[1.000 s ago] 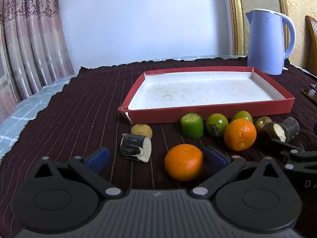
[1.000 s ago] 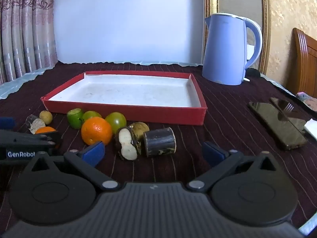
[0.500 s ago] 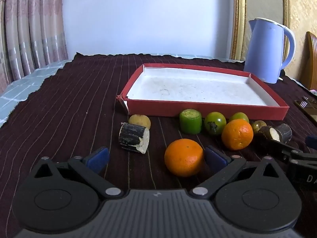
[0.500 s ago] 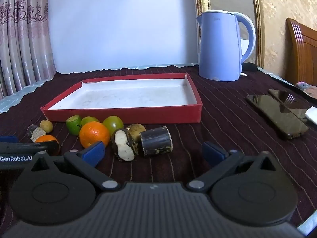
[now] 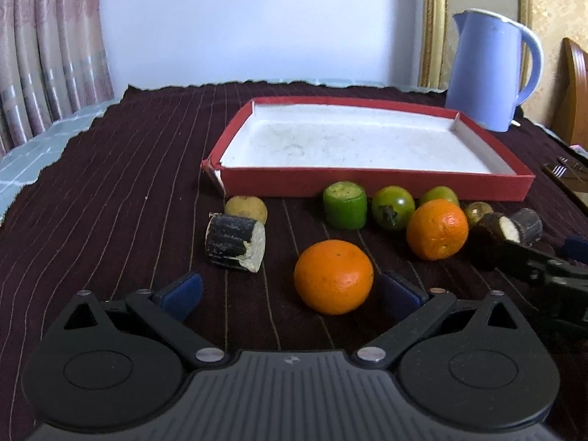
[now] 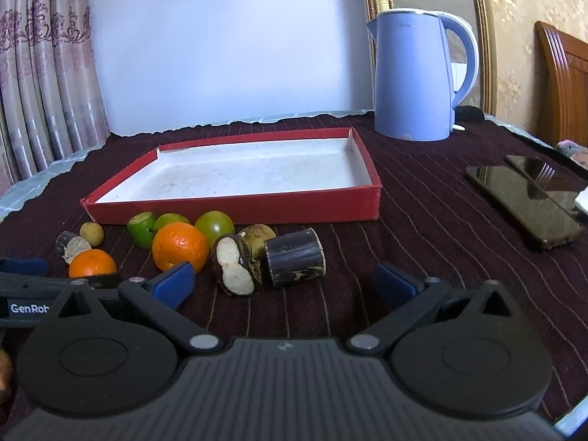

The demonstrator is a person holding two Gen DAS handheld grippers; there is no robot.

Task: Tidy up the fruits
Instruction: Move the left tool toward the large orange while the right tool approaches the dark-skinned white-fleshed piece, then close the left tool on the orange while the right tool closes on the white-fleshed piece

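Note:
A red tray (image 5: 367, 183) (image 6: 235, 208) with a white inside lies empty on the dark cloth. In front of it sit fruits: a near orange (image 5: 333, 276) (image 6: 92, 263), a second orange (image 5: 437, 229) (image 6: 180, 246), a green cut cylinder (image 5: 344, 210), green tomatoes (image 5: 392, 207) (image 6: 214, 226), a dark sugarcane piece (image 5: 233, 241), and two more dark pieces (image 6: 294, 258) (image 6: 235, 270). My left gripper (image 5: 290, 292) is open, the near orange between its pads. My right gripper (image 6: 284, 284) is open just before the dark pieces.
A lilac kettle (image 5: 492, 73) (image 6: 419, 77) stands behind the tray at the right. Two dark phones (image 6: 529, 204) lie on the cloth to the right. Curtains (image 5: 47, 55) hang at the left. A small brown fruit (image 5: 246, 208) sits by the tray's corner.
Both grippers have tilted and risen a little, so the tray and kettle sit lower in view. The fruits have not moved and both grippers stay open.

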